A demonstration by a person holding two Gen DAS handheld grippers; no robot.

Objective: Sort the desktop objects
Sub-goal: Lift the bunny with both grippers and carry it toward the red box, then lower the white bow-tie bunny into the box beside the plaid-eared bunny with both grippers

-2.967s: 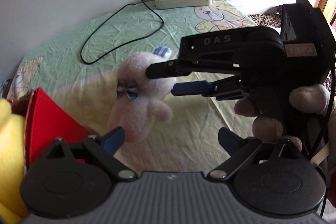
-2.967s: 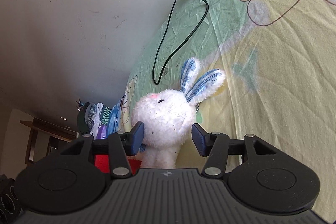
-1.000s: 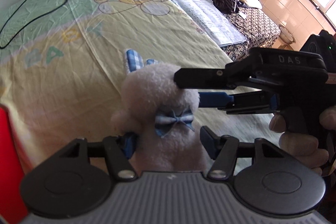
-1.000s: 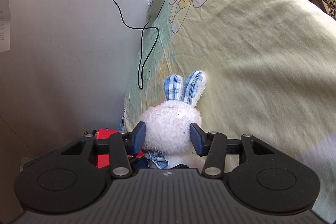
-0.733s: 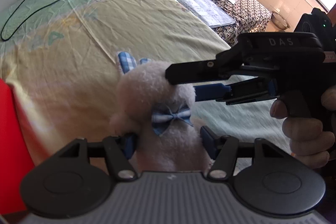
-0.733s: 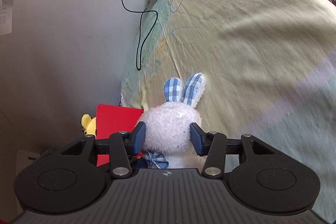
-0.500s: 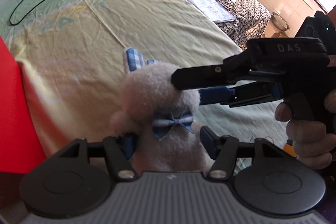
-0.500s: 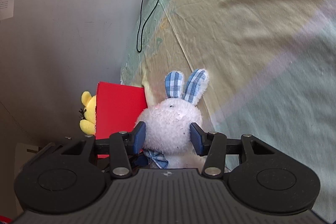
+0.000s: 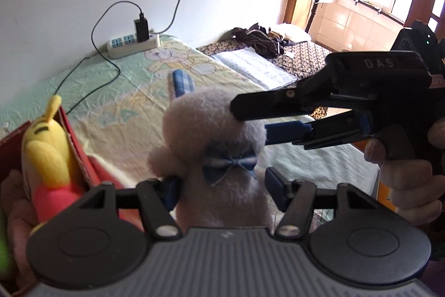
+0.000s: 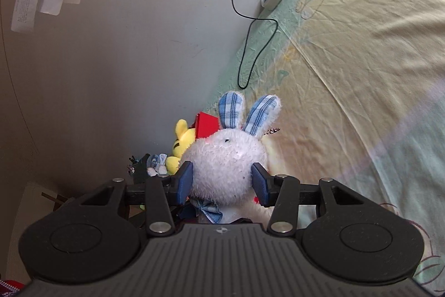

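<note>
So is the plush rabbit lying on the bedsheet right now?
No: the plush rabbit is held up above the bedsheet, its head pinched by the right gripper and its body by the left gripper.

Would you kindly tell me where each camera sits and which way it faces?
Left wrist: on the left tool, looking past the plush rabbit toward the power strip and wall; the right tool and a hand show.
Right wrist: on the right tool, facing the rabbit's head, red box and wall.
Shared: both grip the rabbit; power strip.
</note>
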